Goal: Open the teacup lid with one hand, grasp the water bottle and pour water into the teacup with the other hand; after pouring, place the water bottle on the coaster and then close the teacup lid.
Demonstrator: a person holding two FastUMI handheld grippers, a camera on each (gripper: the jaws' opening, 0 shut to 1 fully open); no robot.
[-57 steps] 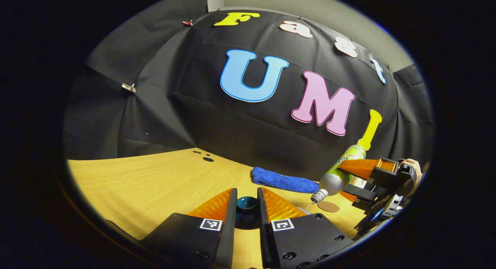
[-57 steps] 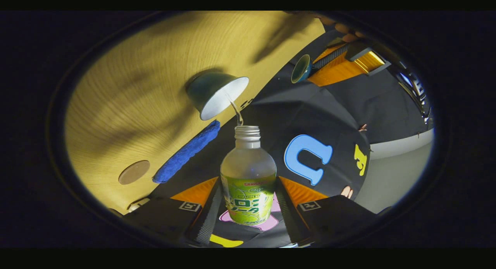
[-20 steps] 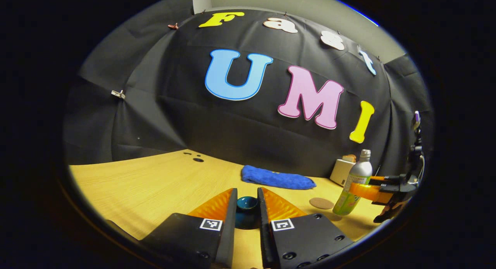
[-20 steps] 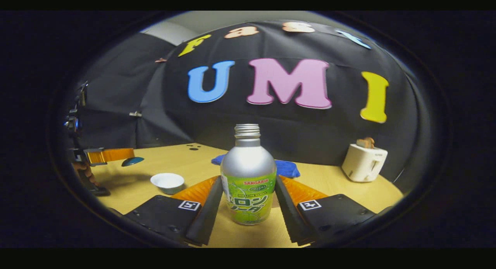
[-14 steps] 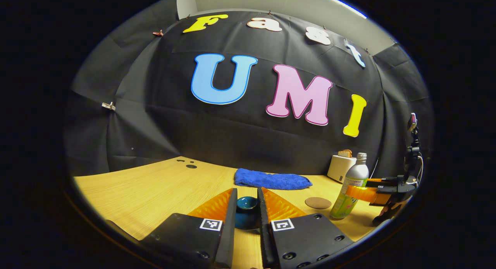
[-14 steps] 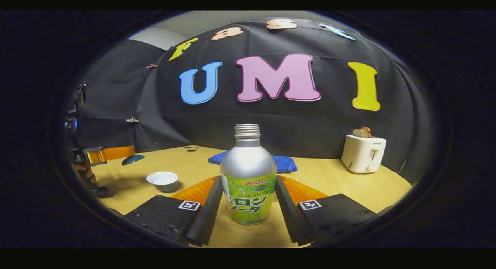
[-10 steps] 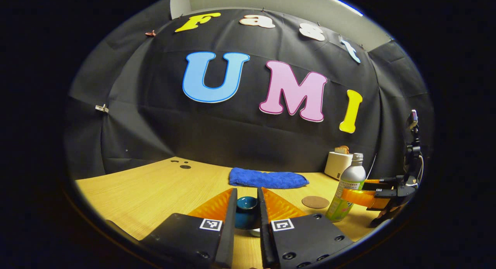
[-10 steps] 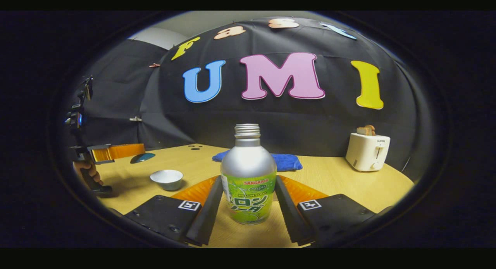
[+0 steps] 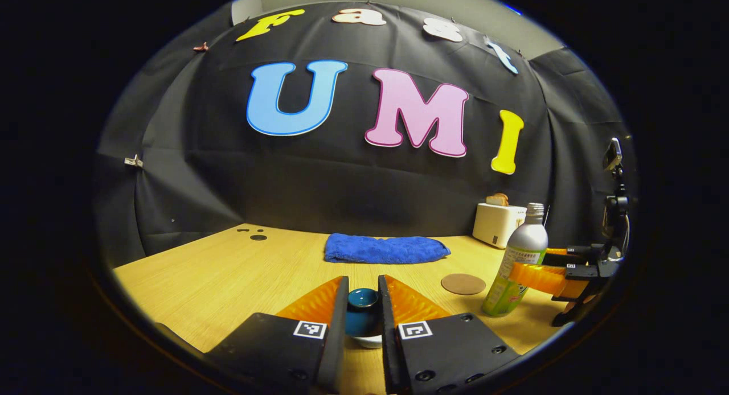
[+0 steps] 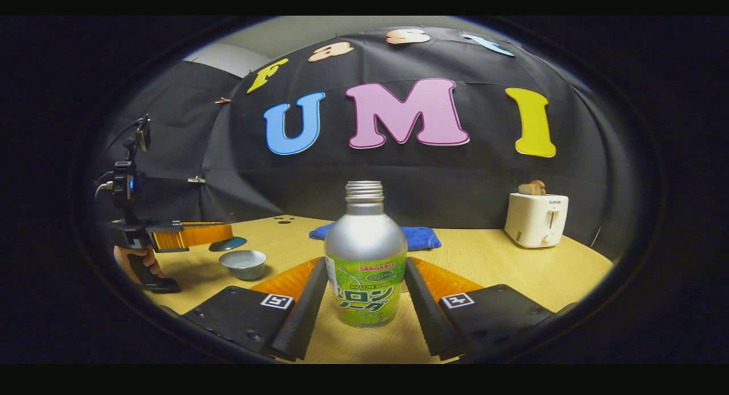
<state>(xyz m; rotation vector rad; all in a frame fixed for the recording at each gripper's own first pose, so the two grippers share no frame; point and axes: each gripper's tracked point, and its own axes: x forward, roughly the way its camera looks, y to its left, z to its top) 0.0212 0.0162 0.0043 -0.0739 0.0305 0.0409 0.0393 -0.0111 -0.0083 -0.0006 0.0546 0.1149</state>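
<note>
I count two grippers, one bottle (image 10: 365, 261), one cup (image 10: 243, 263), one lid (image 9: 363, 314), one coaster (image 9: 463, 283), one cloth (image 9: 386, 249) and one toaster (image 10: 536, 219), all over one wooden table (image 9: 228, 270).

My left gripper (image 9: 363, 295) has its fingers closed in on the knob of the lid, one on each side, and carries it above the table. In the right gripper view the lid (image 10: 227, 244) hangs just above and slightly behind the cup, apart from its rim; the cup stands uncovered. A hand (image 10: 132, 262) grips the handle below that gripper.

My right gripper (image 10: 365, 270) clamps the bottle upright, both fingers pressed to its sides at the label. In the left gripper view the bottle (image 9: 515, 268) is just beside the coaster, toward the right, not on it; I cannot tell whether its base touches the table.

The bottle is matte silver metal with a threaded open neck and a glossy green wrap. The cup is a small round bowl, pale inside; the lid is a glazed teal dome. The coaster is a flat brown disc, the cloth blue and fluffy, the toaster a white box.
</note>
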